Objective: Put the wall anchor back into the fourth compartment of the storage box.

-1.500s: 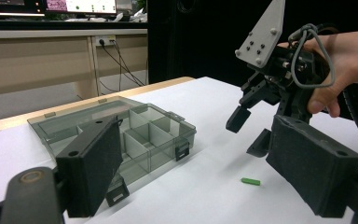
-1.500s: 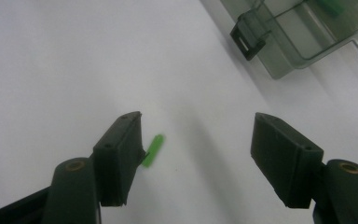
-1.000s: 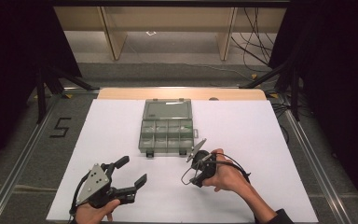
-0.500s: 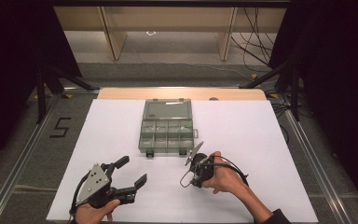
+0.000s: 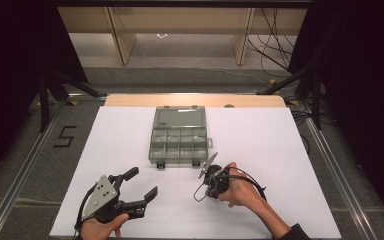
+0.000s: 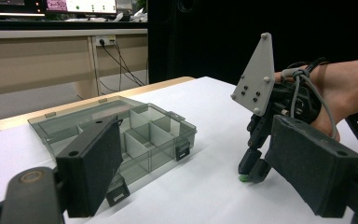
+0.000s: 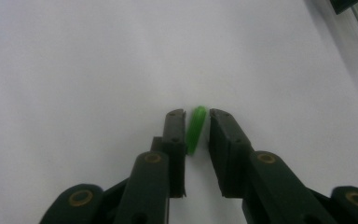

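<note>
Nearest us, the left hand-held gripper [image 5: 141, 188] rests on the white tabletop [image 5: 290, 150] with its jaws wide apart — empty. Just beyond, we see the right hand-held gripper [image 7: 196, 122] tipped down, jaws narrowly apart around a small green piece [image 7: 195, 129] lying on the tabletop. Farther off stands the open compartment box [image 5: 179, 136].

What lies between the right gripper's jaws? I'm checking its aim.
A small green piece lies on the white table between the right gripper jaws, in the right gripper view.
</note>
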